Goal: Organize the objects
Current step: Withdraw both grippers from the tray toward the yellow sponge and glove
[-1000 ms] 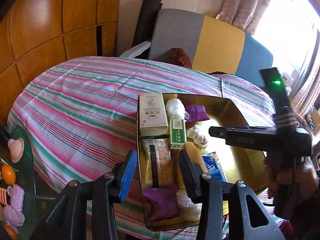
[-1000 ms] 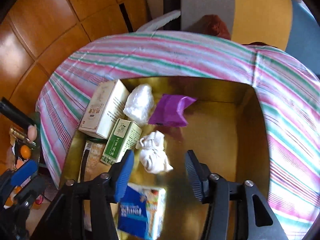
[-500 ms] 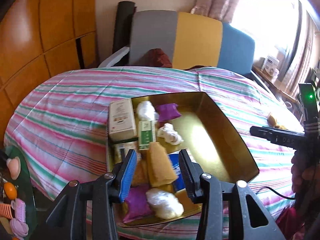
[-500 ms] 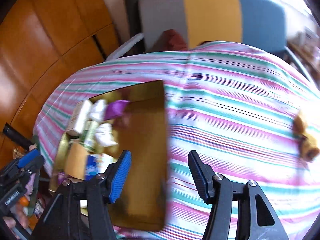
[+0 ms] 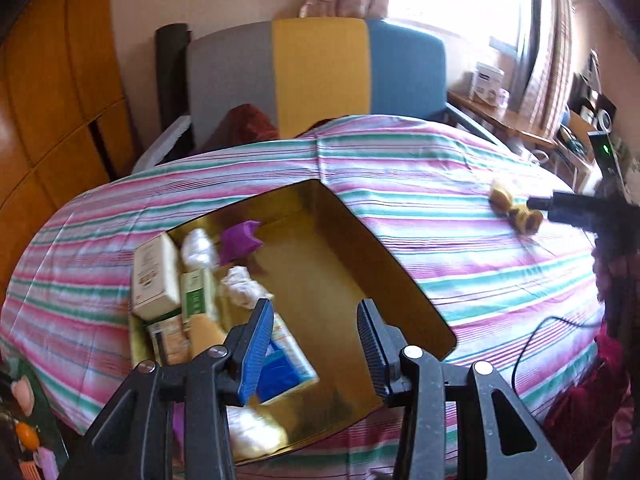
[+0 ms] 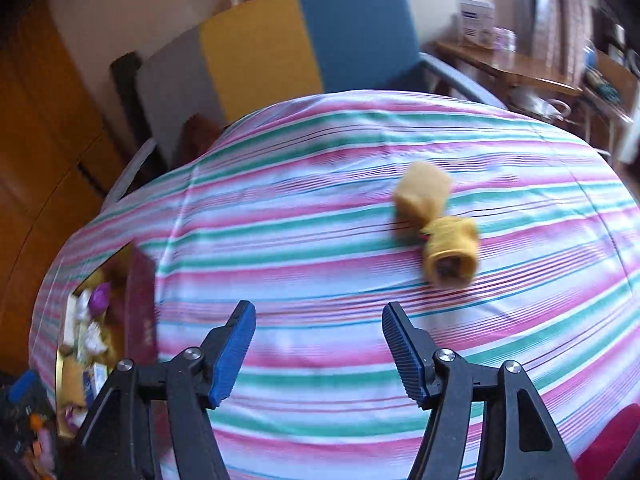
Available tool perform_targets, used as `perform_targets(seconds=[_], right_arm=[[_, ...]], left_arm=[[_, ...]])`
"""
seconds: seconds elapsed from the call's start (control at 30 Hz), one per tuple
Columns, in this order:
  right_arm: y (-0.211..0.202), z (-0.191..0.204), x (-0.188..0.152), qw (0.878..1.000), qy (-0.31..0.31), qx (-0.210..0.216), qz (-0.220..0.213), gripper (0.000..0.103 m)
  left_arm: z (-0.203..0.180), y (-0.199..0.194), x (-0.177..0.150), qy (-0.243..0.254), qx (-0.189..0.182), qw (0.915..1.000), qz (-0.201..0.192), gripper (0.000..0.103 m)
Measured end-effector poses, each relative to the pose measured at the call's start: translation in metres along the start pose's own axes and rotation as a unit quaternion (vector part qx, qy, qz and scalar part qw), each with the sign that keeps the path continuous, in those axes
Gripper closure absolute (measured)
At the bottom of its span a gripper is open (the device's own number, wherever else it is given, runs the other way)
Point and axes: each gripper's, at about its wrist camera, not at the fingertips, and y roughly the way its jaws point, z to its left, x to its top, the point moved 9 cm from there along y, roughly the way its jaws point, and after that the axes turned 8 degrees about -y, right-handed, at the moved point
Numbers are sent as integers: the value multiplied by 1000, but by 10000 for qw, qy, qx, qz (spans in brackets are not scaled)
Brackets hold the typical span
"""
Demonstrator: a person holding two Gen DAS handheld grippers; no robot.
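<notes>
So the left gripper is hanging over the near part of the gold tray, jaws apart with nothing between them. Right behind its left finger there's a blue tissue pack. Further out on that side are a cream box, a green box, a white wad and a purple pouch. The stretch of tray ahead of its right finger is bare gold.

The right gripper is over the striped tablecloth, away from the tray. Its jaws have just been opening wider and they're empty too. Ahead of it and a bit to the right lie two yellow rolled bundles, touching each other, apart from the fingers.

The right wrist view only catches the tray as a blurry sliver far off to the gripper's left, so you can't make out much in it. The left wrist view lays the tray contents out clearly and also shows the other gripper from the side at the far right, with a hand under it and those yellow bundles just beyond its tip.
</notes>
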Motion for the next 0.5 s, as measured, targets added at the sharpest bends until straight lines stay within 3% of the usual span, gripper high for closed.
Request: perform_targets(seconds=[0.23, 0.4, 0.5], right_arm=[[21, -87, 26, 9924, 1123, -438, -245, 36], [38, -111, 24, 9872, 1549, -361, -139, 36], [45, -106, 28, 9897, 1366, -410, -82, 36]], left_arm=[[-35, 9, -3, 314, -168, 9992, 159, 59], [-54, 19, -9, 448, -227, 9982, 330, 59], [-65, 25, -9, 492, -314, 9974, 415, 59]])
